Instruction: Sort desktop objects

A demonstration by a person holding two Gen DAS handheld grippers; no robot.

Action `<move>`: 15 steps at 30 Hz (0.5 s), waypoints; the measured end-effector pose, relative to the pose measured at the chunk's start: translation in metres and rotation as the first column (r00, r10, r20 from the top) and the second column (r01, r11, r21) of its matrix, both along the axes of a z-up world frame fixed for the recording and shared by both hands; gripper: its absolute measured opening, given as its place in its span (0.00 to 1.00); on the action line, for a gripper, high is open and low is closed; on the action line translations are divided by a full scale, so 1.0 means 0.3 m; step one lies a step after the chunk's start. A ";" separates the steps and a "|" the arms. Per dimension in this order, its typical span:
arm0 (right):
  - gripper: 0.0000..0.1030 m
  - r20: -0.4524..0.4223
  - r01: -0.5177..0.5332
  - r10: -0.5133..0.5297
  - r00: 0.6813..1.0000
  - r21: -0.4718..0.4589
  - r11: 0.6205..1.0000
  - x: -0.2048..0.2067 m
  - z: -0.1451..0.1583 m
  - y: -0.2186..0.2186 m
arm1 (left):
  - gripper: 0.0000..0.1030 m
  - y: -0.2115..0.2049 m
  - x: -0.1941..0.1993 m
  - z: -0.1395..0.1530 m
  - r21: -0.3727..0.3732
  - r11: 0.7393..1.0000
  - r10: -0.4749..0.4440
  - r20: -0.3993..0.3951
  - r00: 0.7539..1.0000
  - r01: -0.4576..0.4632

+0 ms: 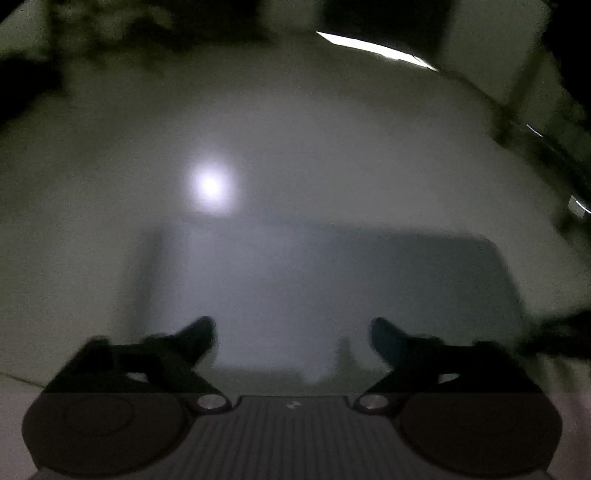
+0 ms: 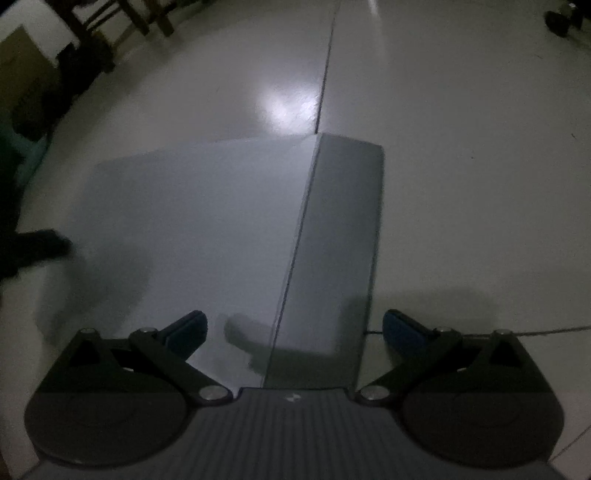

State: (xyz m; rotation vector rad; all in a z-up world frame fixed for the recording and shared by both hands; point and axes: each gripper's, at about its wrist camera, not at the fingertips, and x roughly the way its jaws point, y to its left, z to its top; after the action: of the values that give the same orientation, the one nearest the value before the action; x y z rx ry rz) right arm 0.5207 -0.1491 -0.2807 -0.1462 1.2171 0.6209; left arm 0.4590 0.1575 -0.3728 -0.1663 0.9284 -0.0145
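Note:
The scene is dark. In the right wrist view a pale grey box-like surface (image 2: pixel 207 221) with a sharp right edge and a darker side face (image 2: pixel 340 229) stands over a tiled floor. My right gripper (image 2: pixel 294 328) is open and empty, its fingers straddling that edge from above. In the blurred left wrist view the same pale grey surface (image 1: pixel 314 280) lies below my left gripper (image 1: pixel 293 334), which is open and empty. No small desktop objects show in either view.
A glossy tiled floor (image 2: pixel 461 129) with a dark grout line (image 2: pixel 325 74) and a lamp reflection (image 2: pixel 288 110). Dark chair legs (image 2: pixel 96 22) stand at far left. A dark shape (image 2: pixel 33 251) sits at the left edge.

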 end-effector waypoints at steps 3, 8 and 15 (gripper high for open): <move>1.00 -0.017 0.025 -0.025 1.000 0.016 1.000 -0.013 0.009 -0.029 | 1.00 0.129 0.029 -0.021 0.100 0.993 0.060 -0.032 0.998 -0.056; 1.00 -0.024 0.009 -0.009 1.000 -0.008 1.000 0.004 0.025 -0.005 | 1.00 0.143 0.037 -0.073 0.240 0.969 -0.026 -0.129 0.991 0.057; 1.00 -0.016 -0.038 0.038 0.999 -0.035 0.999 -0.013 0.048 -0.001 | 1.00 0.114 0.104 -0.156 0.117 0.992 -0.027 -0.188 0.982 0.050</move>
State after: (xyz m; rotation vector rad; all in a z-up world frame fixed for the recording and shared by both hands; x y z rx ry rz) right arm 0.5168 -0.1496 -0.2663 -0.1952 1.2427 0.6345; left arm 0.4902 0.1916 -0.4195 -0.0372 1.1163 0.0219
